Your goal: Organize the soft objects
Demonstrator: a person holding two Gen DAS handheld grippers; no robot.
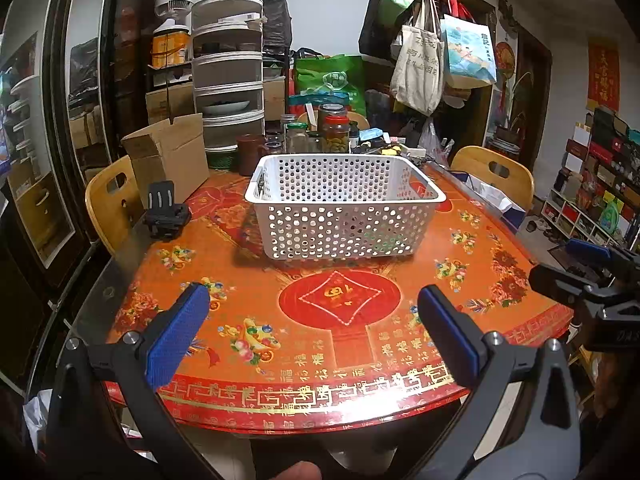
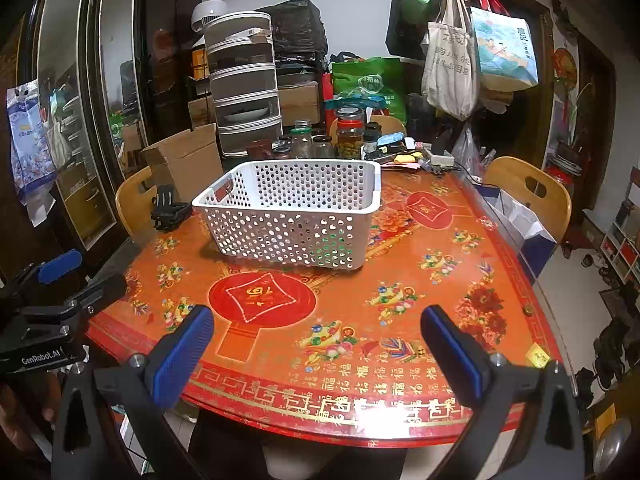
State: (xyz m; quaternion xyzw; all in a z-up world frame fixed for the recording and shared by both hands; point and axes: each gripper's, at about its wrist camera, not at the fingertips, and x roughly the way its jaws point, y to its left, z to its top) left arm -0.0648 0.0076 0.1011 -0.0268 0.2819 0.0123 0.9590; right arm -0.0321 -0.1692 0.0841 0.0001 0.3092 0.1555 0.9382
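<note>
A white perforated basket (image 1: 344, 210) (image 2: 292, 216) stands in the middle of the red and orange patterned table (image 1: 320, 320) (image 2: 340, 320). Something green shows faintly through its holes (image 1: 382, 240); the rest of its inside is hidden. My left gripper (image 1: 314, 300) hovers open over the table's near edge, blue pads wide apart, nothing between them. My right gripper (image 2: 318, 322) is likewise open and empty above the near edge. Each gripper shows in the other's view: the right one (image 1: 592, 276) at the far right, the left one (image 2: 56, 288) at the far left. No loose soft object lies on the table.
Glass jars (image 1: 334, 130) and clutter crowd the table's far side behind the basket. A cardboard box (image 1: 170, 156) and a black clamp-like mount (image 1: 164, 216) sit at the left. Wooden chairs (image 1: 110, 204) (image 1: 496, 172) flank the table. Bags hang from a coat rack (image 1: 432, 40).
</note>
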